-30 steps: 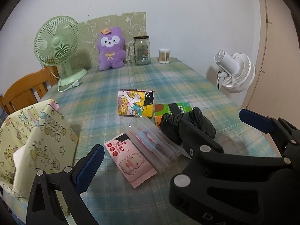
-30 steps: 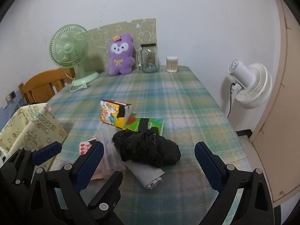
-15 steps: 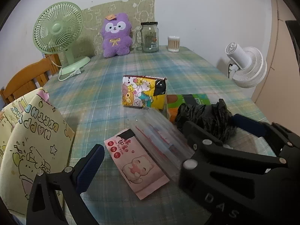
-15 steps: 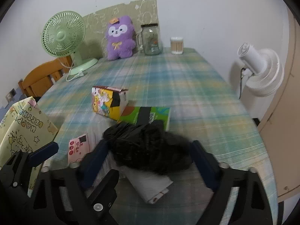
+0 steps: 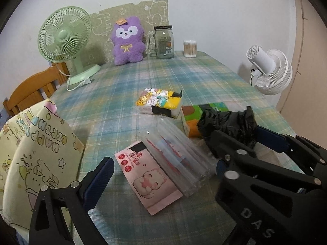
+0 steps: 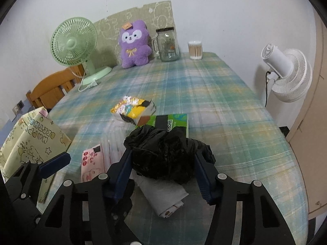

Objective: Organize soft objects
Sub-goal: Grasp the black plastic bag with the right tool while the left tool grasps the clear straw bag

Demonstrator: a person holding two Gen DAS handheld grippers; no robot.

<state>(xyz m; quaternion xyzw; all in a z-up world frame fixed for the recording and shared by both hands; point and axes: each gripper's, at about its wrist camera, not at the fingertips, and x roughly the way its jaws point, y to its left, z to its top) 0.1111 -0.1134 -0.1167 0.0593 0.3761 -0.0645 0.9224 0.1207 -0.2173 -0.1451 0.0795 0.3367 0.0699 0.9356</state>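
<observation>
Black plastic bag [image 6: 163,153], crumpled, sits near front-centre of the plaid table [image 6: 235,110], squeezed btwn both pads of the right gripper [image 6: 163,166]. Jaws have just been closing; pads now press into the bag on both sides. Bag rests partly on a folded grey cloth [image 6: 165,196] and against the near edge of a green tissue pack [image 6: 173,120].

Just left of bag: clear plastic sleeve pack [image 5: 179,159], overlapping a pink tissue pack w/ cartoon pig [image 5: 149,177]. Behind those, yellow cartoon tissue pack [image 5: 159,102], touching the green one. These crowd the bag's left and far sides; right side of table bare.

Left gripper [image 5: 161,175] hovers over pink pack and clear sleeve pack, jaws wide apart, nothing btwn them.

At left table edge: yellow "happy birthday" gift bag [image 5: 34,153], mouth open; inside not visible.

Far end: green desk fan [image 6: 75,42], purple plush [image 6: 134,42], glass jar w/ handle [image 6: 167,45] (contents unclear), cotton swab tub [image 6: 195,50] full of swabs. White fan [image 6: 286,73] off table to the right; wooden chair [image 6: 53,89] at left.
</observation>
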